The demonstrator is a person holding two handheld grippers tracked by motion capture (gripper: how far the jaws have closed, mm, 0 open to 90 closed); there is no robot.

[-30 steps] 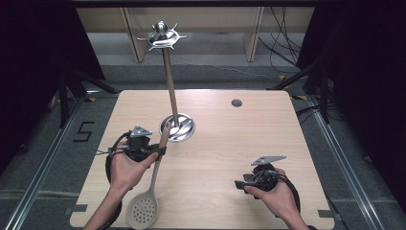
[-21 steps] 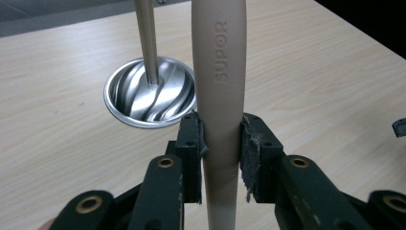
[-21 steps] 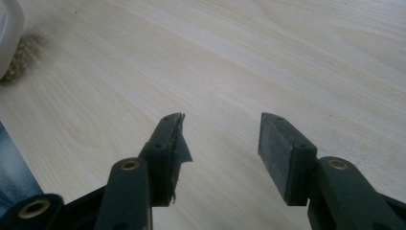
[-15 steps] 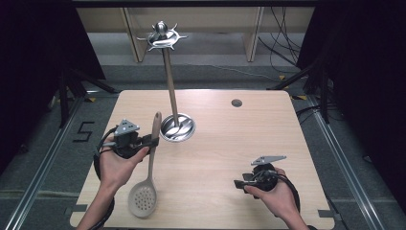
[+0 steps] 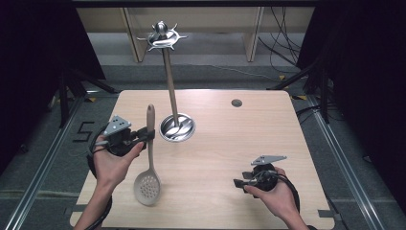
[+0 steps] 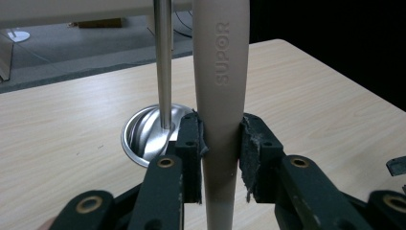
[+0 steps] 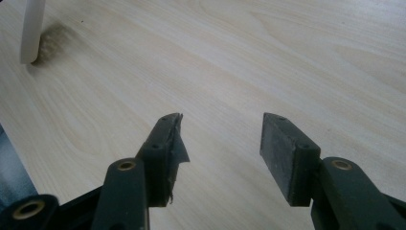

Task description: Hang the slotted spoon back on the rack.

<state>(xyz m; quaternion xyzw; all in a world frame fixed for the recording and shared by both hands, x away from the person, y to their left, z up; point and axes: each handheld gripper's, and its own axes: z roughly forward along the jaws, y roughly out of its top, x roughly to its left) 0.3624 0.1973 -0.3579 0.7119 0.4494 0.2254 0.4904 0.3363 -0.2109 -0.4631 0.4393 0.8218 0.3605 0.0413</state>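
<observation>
Lifted and swung upright since earlier, the beige plastic slotted spoon (image 5: pixel 148 163) sits clamped in the left hand-held gripper (image 5: pixel 146 136) — the right hand-held gripper (image 5: pixel 238 182) rests open, empty, over the pale wooden desk (image 5: pixel 225 139).

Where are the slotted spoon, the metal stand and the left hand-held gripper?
slotted spoon (image 5: pixel 147 188), high view, perforated bowl.
metal stand (image 5: pixel 170 81), high view, upright pole.
left hand-held gripper (image 6: pixel 219 143), left gripper view, between the pads gripping the handle.
</observation>
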